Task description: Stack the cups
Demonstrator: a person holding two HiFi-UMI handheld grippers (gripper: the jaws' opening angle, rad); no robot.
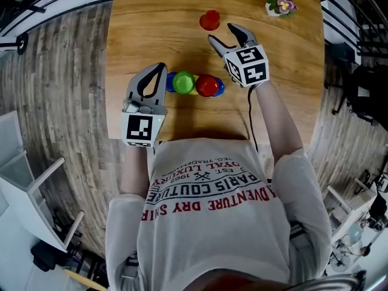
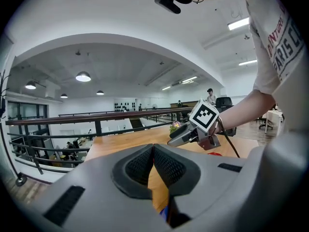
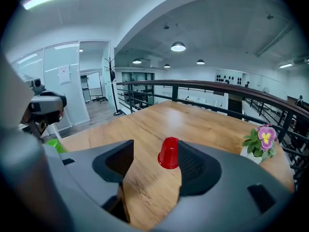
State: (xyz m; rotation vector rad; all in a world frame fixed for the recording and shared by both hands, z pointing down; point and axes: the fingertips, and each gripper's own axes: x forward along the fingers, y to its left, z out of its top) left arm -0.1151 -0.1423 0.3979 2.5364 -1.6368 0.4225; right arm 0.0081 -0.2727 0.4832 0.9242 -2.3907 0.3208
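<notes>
A lone red cup [image 1: 210, 20] [image 3: 169, 153] stands upside down on the far part of the wooden table [image 1: 133, 23]. Nearer me, a green cup [image 1: 183, 82] and a second red cup [image 1: 207, 85] sit side by side, with blue cups [image 1: 171, 81] showing behind them. My right gripper [image 1: 222, 35] [image 3: 153, 161] is open, a little short of the lone red cup, which shows between its jaws but apart from them. My left gripper [image 1: 159, 70] [image 2: 153, 149] is shut and empty, just left of the green cup.
A small pot of purple flowers [image 1: 280, 5] [image 3: 259, 141] stands at the table's far right corner. The table's left edge [image 1: 109, 71] drops to a wood-plank floor. A railing runs beyond the table's far end in both gripper views.
</notes>
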